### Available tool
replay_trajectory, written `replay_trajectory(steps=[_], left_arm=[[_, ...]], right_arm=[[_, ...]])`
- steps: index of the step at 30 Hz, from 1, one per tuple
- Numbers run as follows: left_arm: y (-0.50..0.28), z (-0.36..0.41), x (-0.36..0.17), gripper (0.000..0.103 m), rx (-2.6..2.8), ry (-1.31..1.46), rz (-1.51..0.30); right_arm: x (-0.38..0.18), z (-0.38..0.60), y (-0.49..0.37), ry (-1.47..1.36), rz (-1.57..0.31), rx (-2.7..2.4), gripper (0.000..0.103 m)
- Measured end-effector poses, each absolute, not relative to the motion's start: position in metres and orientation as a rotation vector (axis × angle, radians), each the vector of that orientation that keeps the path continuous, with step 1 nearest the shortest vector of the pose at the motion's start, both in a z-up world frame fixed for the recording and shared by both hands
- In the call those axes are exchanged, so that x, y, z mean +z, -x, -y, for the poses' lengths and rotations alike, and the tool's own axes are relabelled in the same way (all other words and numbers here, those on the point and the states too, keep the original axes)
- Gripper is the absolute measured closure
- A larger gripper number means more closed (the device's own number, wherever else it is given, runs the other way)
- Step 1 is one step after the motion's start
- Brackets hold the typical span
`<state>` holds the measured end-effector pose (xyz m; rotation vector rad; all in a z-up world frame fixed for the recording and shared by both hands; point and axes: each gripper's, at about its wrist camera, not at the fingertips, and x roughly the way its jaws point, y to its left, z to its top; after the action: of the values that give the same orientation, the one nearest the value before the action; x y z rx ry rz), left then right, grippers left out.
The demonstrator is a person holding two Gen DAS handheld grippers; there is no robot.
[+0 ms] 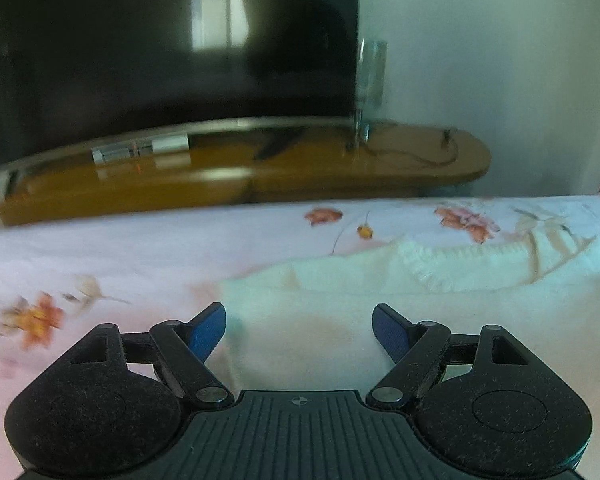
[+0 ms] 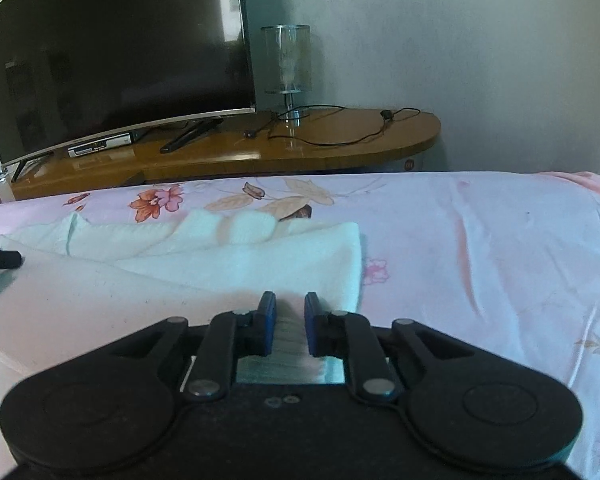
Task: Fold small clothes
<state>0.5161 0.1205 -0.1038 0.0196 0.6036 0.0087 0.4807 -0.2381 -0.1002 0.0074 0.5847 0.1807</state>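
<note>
A white knitted garment (image 1: 400, 280) lies spread on the pink floral bedsheet (image 1: 100, 256), its ribbed far part folded over. My left gripper (image 1: 299, 312) hovers low over the garment's left edge, jaws wide open with nothing between the blue pads. In the right wrist view the same garment (image 2: 220, 264) runs across the left and middle of the sheet (image 2: 480, 240). My right gripper (image 2: 291, 300) sits at its near right corner, jaws nearly together, with white knit filling the narrow gap between the pads. A tip of the left gripper (image 2: 0, 259) shows at the far left edge.
Beyond the bed stands a low wooden TV bench (image 2: 340, 144) with a large dark television (image 2: 120, 60), a glass table lamp (image 2: 287, 60), a set-top box (image 2: 100, 145) and a loose black cable (image 2: 340, 136). A white wall rises behind. Bare sheet stretches to the right of the garment.
</note>
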Motion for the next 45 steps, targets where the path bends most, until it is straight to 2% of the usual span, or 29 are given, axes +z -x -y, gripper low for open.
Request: replay_trajectory(steps=[2, 3, 4, 12, 15, 21, 32, 34, 37, 38, 45], left_arm=[[-0.519, -0.118, -0.118, 0.018, 0.009, -0.071, -0.678], [-0.515, -0.123, -0.12, 0.01, 0.028, -0.043, -0.654], [-0.516, -0.128, -0.119, 0.008, 0.047, -0.01, -0.677], [-0.479, -0.126, -0.109, 0.008, 0.064, 0.028, -0.685], [-0.475, -0.127, -0.12, 0.001, 0.091, 0.04, -0.709], [-0.458, -0.131, -0.105, 0.0, 0.129, -0.036, -0.714], [-0.347, -0.139, -0.074, 0.0, 0.128, -0.03, -0.684], [-0.313, -0.143, -0.073, 0.0, 0.118, -0.004, -0.686], [-0.265, -0.152, -0.077, 0.0, 0.106, 0.027, -0.711], [-0.246, -0.157, -0.079, 0.0, 0.115, 0.038, -0.713], [-0.15, -0.197, -0.096, 0.001, 0.029, 0.343, -0.793]], right_arm=[[-0.092, 0.237, -0.461, 0.021, -0.494, 0.209, 0.087], [-0.097, 0.233, -0.461, 0.057, -0.523, 0.199, 0.085], [-0.107, 0.23, -0.468, 0.081, -0.595, 0.189, 0.085], [-0.098, 0.229, -0.434, 0.091, -0.554, 0.223, 0.083], [-0.112, 0.226, -0.433, 0.142, -0.588, 0.207, 0.081], [-0.096, 0.233, -0.428, 0.115, -0.607, 0.161, 0.076], [-0.069, 0.278, -0.313, 0.058, -0.575, 0.138, 0.074], [-0.064, 0.284, -0.29, 0.021, -0.579, 0.136, 0.067], [-0.058, 0.293, -0.253, -0.049, -0.586, 0.155, 0.044], [-0.059, 0.296, -0.24, -0.068, -0.595, 0.161, 0.041], [-0.076, 0.323, -0.162, -0.262, -0.668, 0.139, 0.041]])
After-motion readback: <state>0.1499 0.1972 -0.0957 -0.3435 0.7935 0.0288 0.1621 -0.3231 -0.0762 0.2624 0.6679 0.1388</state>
